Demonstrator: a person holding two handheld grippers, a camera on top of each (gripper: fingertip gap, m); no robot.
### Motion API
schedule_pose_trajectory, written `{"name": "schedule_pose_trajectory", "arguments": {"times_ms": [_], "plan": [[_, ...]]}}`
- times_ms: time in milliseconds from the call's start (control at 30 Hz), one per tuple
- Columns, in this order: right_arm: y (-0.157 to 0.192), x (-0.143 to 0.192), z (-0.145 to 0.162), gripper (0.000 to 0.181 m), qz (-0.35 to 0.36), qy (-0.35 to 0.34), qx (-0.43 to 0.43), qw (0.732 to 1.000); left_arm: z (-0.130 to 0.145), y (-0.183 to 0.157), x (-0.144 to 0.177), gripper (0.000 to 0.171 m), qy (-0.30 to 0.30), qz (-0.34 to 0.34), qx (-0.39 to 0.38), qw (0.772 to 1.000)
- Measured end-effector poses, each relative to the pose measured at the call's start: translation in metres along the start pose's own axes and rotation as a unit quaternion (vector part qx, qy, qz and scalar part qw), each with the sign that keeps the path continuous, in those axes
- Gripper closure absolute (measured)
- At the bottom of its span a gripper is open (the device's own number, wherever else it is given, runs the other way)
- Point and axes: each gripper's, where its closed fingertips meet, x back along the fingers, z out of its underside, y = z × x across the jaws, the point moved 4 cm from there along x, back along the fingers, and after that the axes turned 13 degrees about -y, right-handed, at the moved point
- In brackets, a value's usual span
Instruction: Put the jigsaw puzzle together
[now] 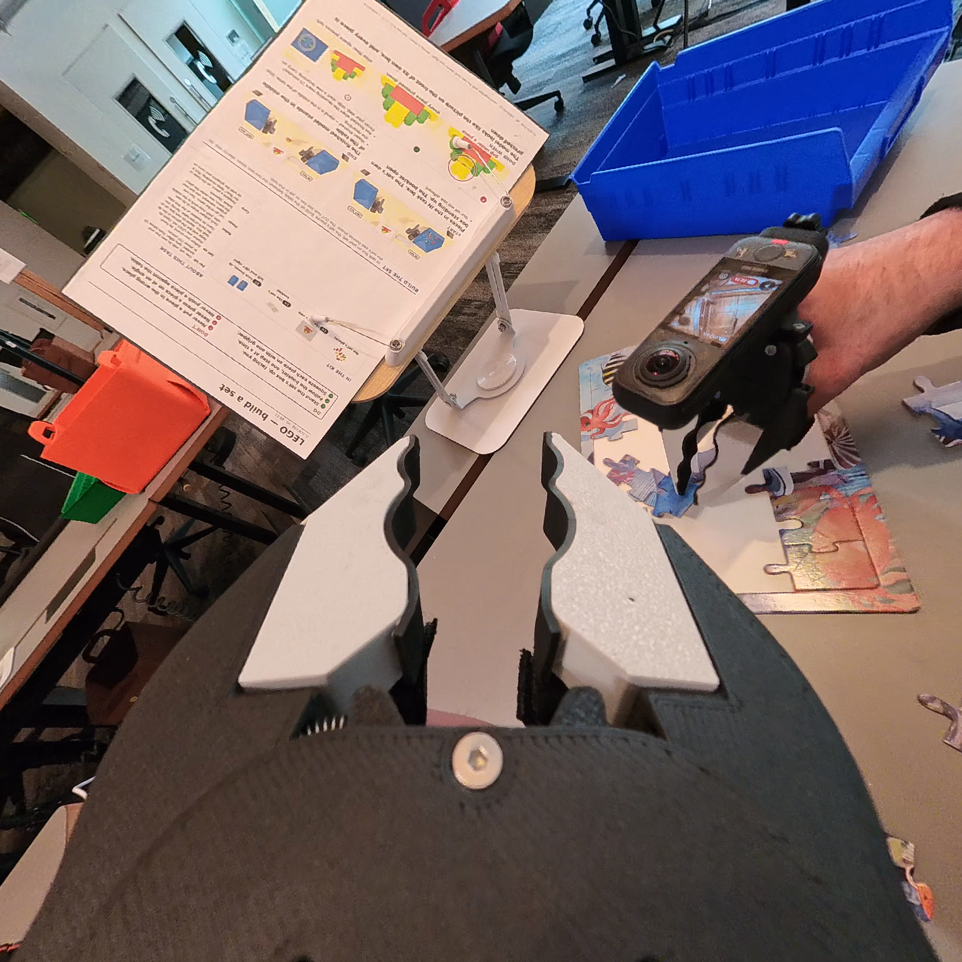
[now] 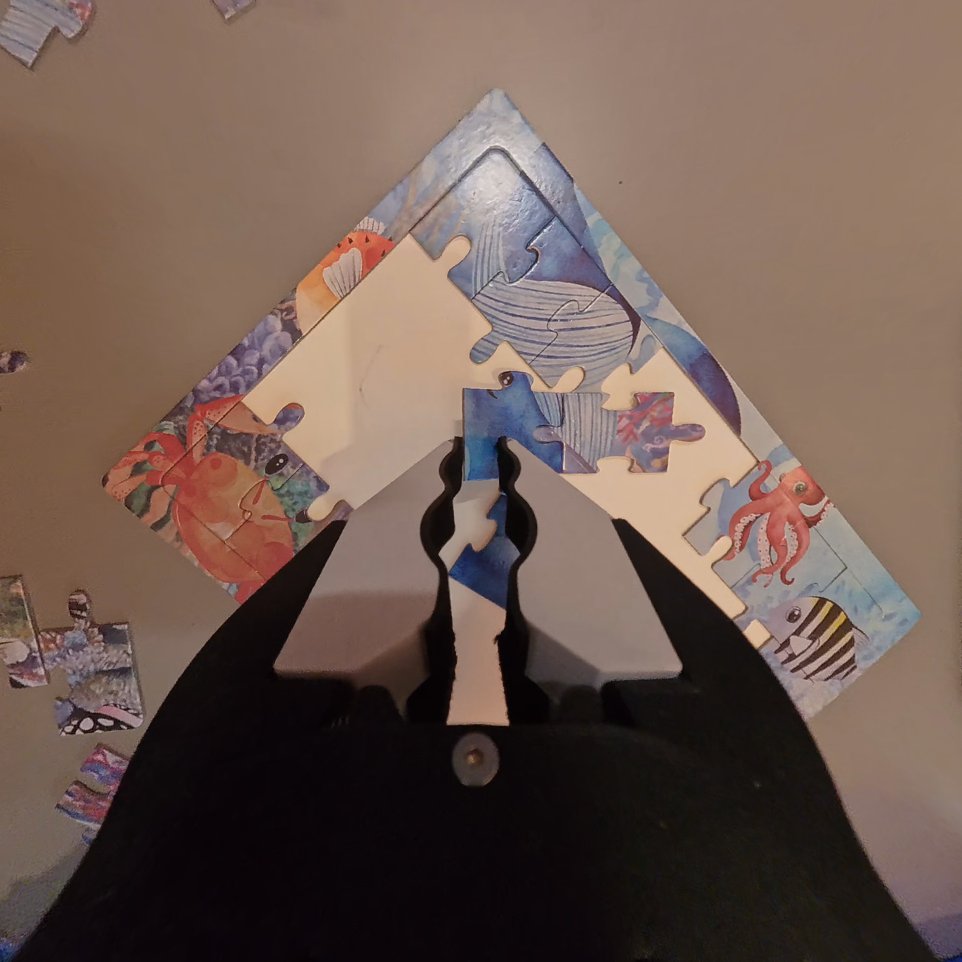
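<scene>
Your right gripper (image 2: 480, 441) is clamped on a blue puzzle piece (image 2: 486, 416), held over the bare middle of the puzzle tray (image 2: 364, 354), beside the whale pieces (image 2: 552, 312). Your left gripper (image 1: 480, 458) is spread wide, holding nothing, above the table (image 1: 484, 598). Loose pieces (image 2: 99, 671) lie beside the tray.

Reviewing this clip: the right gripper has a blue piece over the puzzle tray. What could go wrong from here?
1. The right gripper pinches the blue piece only at its edge, so it may twist or slip while being seated.
2. That piece overlaps the loose striped piece lying unseated in the tray; pressing down could shove it.
3. The left gripper hangs open off the tray, which could slide.
</scene>
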Motion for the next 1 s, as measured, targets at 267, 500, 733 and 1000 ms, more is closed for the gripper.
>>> {"name": "schedule_pose_trajectory", "arguments": {"times_ms": [267, 500, 733, 1000], "plan": [[-0.011, 0.012, -0.006, 0.177, 0.025, -0.038, -0.033, 0.998, 0.001, 0.000, -0.001, 0.126, 0.001, 0.000, 0.000, 1.000], [-0.007, 0.015, -0.004, 0.178, 0.021, -0.053, -0.045, 0.997, 0.001, 0.000, -0.001, 0.126, 0.002, 0.001, 0.000, 1.000], [0.018, 0.021, -0.003, 0.178, -0.025, -0.055, -0.023, 0.998, 0.001, -0.002, -0.003, 0.126, 0.003, 0.004, -0.002, 1.000], [0.068, 0.033, -0.018, 0.181, -0.097, -0.069, 0.009, 0.993, 0.001, -0.005, -0.006, 0.126, 0.007, 0.008, -0.005, 1.000]]}}
